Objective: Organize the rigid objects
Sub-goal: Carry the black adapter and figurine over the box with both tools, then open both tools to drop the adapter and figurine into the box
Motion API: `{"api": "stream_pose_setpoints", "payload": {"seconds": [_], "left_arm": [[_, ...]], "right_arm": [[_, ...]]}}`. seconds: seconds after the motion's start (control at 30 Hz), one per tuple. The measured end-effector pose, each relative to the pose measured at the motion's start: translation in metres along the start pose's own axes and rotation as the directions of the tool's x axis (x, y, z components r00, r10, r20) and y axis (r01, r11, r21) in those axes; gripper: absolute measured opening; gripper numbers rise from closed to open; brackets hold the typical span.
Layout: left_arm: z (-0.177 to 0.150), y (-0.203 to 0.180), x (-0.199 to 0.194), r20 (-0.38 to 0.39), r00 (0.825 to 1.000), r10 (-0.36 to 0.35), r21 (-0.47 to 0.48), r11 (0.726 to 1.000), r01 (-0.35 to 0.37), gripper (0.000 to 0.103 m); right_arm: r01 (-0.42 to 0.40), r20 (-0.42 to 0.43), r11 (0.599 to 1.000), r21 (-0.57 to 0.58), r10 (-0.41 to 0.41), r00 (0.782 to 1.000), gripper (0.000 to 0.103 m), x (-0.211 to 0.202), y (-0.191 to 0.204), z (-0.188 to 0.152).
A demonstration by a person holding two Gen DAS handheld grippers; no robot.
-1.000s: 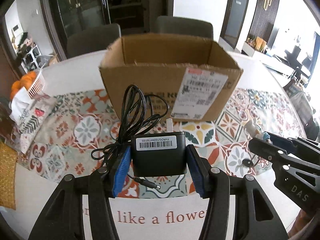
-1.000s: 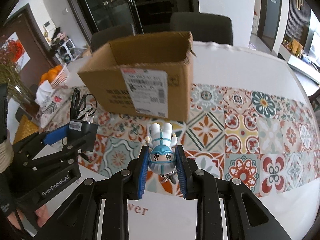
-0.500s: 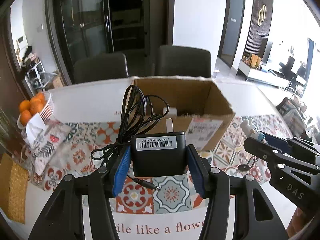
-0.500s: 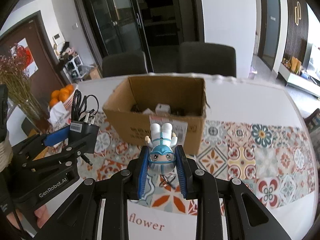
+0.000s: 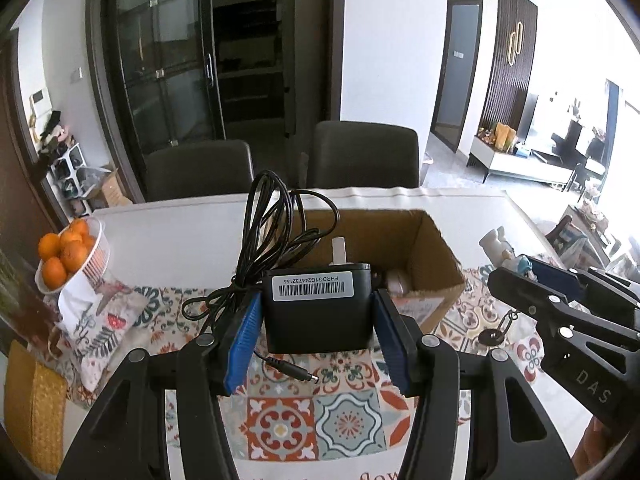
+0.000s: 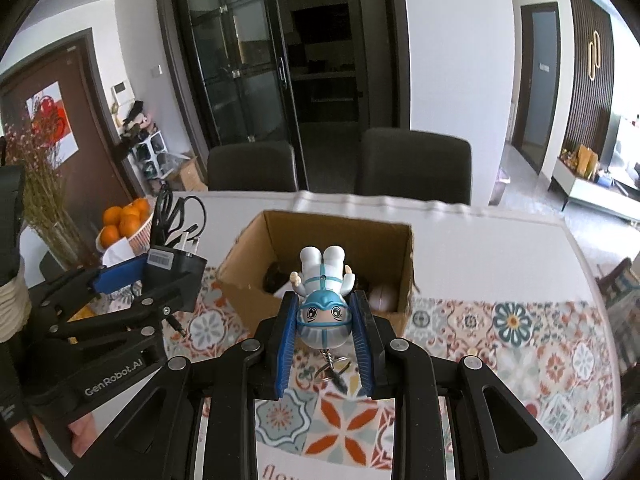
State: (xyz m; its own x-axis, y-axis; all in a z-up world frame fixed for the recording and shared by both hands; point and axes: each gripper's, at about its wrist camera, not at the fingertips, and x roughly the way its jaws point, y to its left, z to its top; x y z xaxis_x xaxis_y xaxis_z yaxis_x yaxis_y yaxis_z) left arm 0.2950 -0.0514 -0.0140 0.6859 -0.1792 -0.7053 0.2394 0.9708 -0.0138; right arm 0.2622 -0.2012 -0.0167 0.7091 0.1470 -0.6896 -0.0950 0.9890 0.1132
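Note:
My left gripper (image 5: 316, 320) is shut on a black power adapter (image 5: 316, 308) with a barcode label; its coiled black cable (image 5: 272, 232) hangs off the left. It is held above the table, just short of an open cardboard box (image 5: 436, 256). My right gripper (image 6: 325, 320) is shut on a white and blue astronaut figurine (image 6: 323, 296) with a keyring below. It is held in front of the same box (image 6: 406, 260), which has several small items inside. Each gripper shows in the other's view: the right (image 5: 520, 276) and the left (image 6: 160, 268).
The box stands on a patterned tile runner (image 6: 516, 328) on a white table (image 6: 480, 252). A bowl of oranges (image 5: 66, 252) and a patterned pouch (image 5: 104, 320) sit at the left. Two dark chairs (image 5: 364, 152) stand behind the table.
Both grippers have risen with their objects, so the views now look down into the open box instead of at its front wall. The grips have not changed.

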Motion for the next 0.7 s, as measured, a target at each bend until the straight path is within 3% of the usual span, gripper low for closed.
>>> {"api": "stream_pose_setpoints", "payload": {"seconds": [0.33,0.7], "left_arm": [[0.032,0.006,0.015,0.009,1.0,-0.022,-0.014,1.0,0.023,0.054],[0.06,0.004,0.052,-0.037,0.999,-0.009,0.02,1.0,0.009,0.054]], "right_arm": [[0.002,0.031,1.0,-0.009,-0.002,1.0,0.027,0.013,-0.005,0.033],[-0.021,-0.029,1.0,0.016,0.022,0.999,0.027,0.055,-0.019,0.052]]}}
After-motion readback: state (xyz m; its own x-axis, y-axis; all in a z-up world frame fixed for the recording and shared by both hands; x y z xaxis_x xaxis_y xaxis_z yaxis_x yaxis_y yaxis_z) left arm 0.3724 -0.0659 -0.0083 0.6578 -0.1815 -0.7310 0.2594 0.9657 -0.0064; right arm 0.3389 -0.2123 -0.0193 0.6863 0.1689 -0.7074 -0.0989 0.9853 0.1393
